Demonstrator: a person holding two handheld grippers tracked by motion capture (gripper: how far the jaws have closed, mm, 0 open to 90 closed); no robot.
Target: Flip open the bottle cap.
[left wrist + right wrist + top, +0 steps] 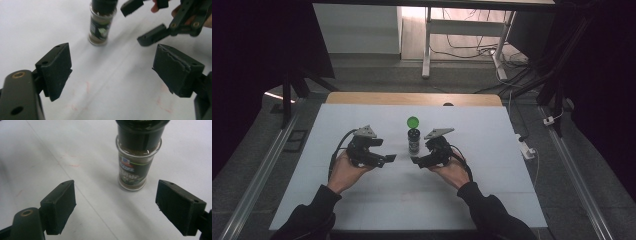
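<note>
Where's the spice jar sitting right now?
In the high view, the spice jar stands upright mid-table on the white table, just beyond the open left gripper and right gripper, untouched.

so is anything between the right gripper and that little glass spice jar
Nothing visible. In the right gripper view the small glass spice jar with a dark cap stands upright just beyond the open right gripper, with bare white table between them.
</note>
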